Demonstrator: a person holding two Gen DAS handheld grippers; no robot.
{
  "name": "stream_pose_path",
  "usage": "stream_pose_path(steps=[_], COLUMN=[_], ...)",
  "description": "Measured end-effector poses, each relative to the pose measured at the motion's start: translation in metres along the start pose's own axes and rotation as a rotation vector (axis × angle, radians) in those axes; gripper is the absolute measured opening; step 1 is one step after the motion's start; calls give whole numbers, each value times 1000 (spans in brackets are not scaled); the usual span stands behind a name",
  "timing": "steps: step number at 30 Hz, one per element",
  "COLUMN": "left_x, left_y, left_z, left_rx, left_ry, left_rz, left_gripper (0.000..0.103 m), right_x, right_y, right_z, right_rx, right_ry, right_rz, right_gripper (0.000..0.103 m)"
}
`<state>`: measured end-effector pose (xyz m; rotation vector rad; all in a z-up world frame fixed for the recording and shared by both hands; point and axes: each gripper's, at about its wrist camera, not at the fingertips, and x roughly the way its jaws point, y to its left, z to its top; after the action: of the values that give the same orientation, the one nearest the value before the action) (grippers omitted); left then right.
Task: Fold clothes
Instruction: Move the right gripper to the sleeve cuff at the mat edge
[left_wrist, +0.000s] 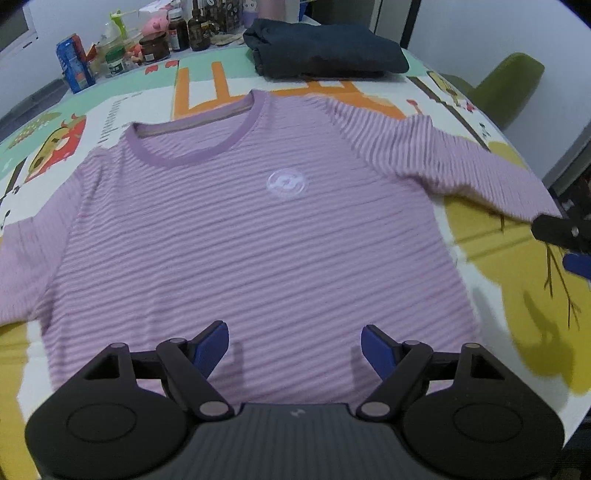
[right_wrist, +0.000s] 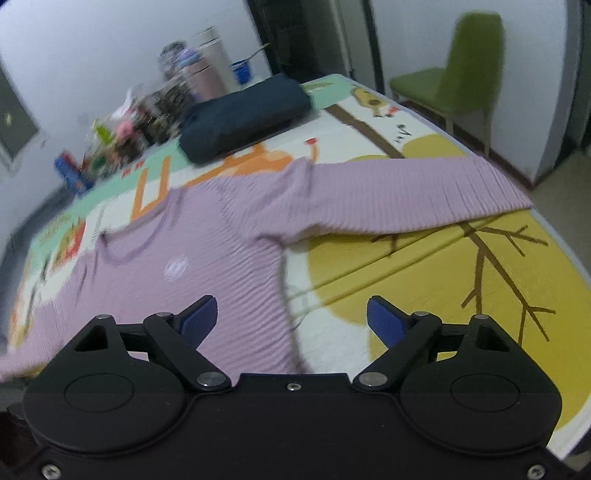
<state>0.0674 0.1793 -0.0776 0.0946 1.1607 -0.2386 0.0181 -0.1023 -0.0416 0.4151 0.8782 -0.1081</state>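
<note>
Both the left claw and right claw gape wide, empty, above the purple shirt.

The right gripper hung over the counter with its jaws wide apart and nothing between them. A lilac shirt lay flat, one sleeve stretched toward the counter's edge. Beyond it sat a folded dark garment, with a green chair behind.
</note>
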Motion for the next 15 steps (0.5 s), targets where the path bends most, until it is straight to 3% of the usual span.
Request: stream_pose_path(steps=[10,15], left_x=[42,57], left_y=[-58,-74], left_z=[55,71], left_rx=[-6,-17], left_ry=[10,22], left_rz=[5,1], left_gripper=[81,81], right_x=[41,58], right_y=[-105,-149], right_z=[43,47], right_rx=[213,410], right_ry=[38,36], right_rz=[47,117], right_gripper=[86,86])
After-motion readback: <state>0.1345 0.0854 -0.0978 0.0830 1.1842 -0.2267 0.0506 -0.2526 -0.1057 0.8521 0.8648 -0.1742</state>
